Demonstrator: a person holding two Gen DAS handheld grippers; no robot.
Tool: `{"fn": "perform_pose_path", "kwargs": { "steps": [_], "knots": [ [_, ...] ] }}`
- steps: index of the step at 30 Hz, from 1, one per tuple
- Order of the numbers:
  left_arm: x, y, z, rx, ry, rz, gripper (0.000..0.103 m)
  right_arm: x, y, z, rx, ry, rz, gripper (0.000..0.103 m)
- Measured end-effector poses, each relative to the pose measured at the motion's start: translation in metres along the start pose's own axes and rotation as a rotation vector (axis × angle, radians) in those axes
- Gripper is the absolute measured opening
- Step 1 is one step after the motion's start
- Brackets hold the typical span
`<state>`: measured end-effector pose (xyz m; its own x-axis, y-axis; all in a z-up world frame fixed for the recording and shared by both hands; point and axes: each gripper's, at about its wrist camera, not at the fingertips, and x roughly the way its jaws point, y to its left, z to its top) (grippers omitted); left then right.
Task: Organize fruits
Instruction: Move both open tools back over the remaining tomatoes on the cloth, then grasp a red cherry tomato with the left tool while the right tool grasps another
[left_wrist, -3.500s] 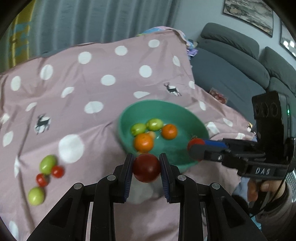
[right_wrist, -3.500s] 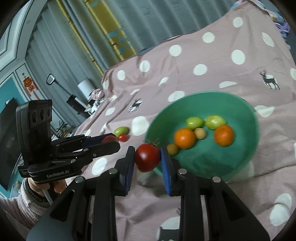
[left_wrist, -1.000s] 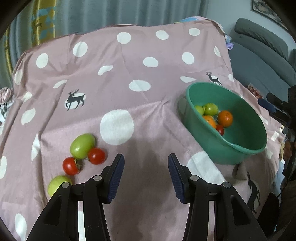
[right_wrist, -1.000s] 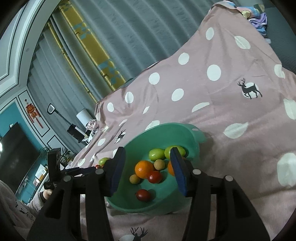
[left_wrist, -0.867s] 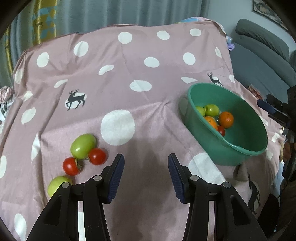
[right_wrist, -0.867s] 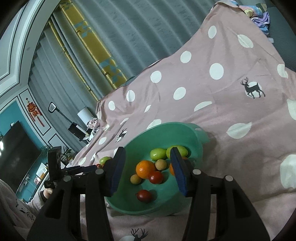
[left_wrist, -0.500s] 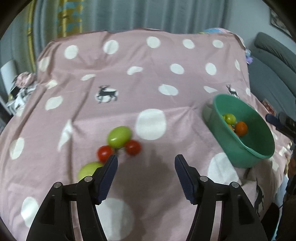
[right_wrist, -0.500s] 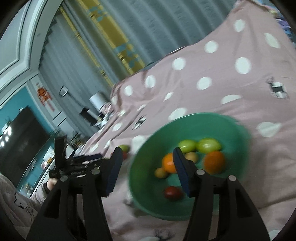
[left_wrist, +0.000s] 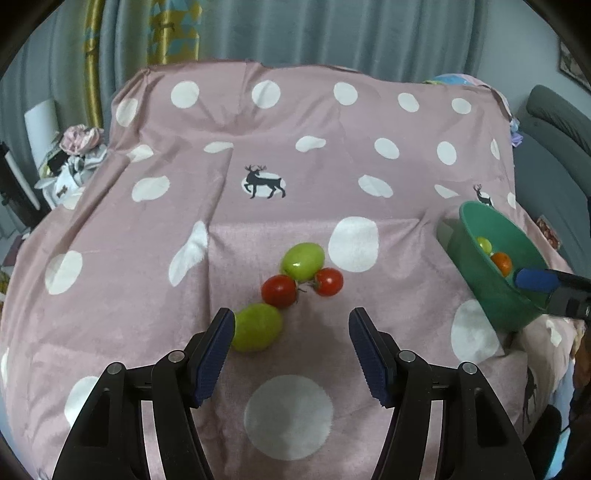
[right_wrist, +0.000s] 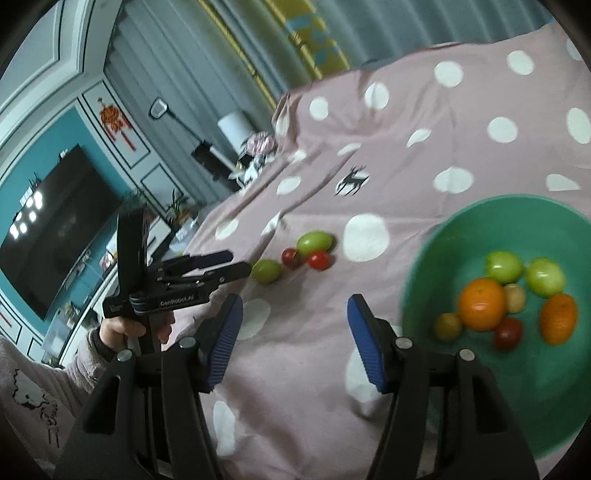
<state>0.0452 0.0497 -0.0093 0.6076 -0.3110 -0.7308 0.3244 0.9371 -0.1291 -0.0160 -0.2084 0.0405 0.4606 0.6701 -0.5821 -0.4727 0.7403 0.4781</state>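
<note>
Two green fruits (left_wrist: 303, 260) (left_wrist: 256, 332) and two red tomatoes (left_wrist: 279, 291) (left_wrist: 328, 281) lie clustered on the pink dotted cloth. My left gripper (left_wrist: 291, 332) hovers open just before them, the nearer green fruit beside its left fingertip, untouched. The green bowl (right_wrist: 554, 387) holds two oranges (right_wrist: 482, 304), green fruits (right_wrist: 504, 266) and a red tomato (right_wrist: 509, 332). My right gripper (right_wrist: 295, 314) is left of the bowl over bare cloth, its jaws opening with nothing between them. The left gripper (right_wrist: 236, 264) also shows in the right wrist view, beside the loose green fruit (right_wrist: 266, 270).
The bowl (left_wrist: 491, 295) stands near the cloth's right edge, with a grey sofa (left_wrist: 554, 147) beyond. Clutter (left_wrist: 74, 155) lies past the left edge. A television (right_wrist: 48, 229) and curtains stand behind. A person's hand (right_wrist: 125, 328) holds the left gripper.
Both grippers let go of their red tomatoes and opened wider. The left one swung left to the loose fruits. The right one moved left off the bowl, which now sits at right.
</note>
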Motion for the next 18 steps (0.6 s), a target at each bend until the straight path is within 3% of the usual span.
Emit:
{"fn": "perform_pose_path", "kwargs": {
  "steps": [5,18],
  "knots": [
    [0.009,0.003,0.0,0.005,0.033,0.013,0.064,0.033,0.008,0.005,0.008,0.066,-0.013,0.06],
    [0.058,0.001,0.021,0.133,0.137,0.012,0.064,0.111,0.005,0.036,0.025,0.149,-0.151,0.059]
  ]
}}
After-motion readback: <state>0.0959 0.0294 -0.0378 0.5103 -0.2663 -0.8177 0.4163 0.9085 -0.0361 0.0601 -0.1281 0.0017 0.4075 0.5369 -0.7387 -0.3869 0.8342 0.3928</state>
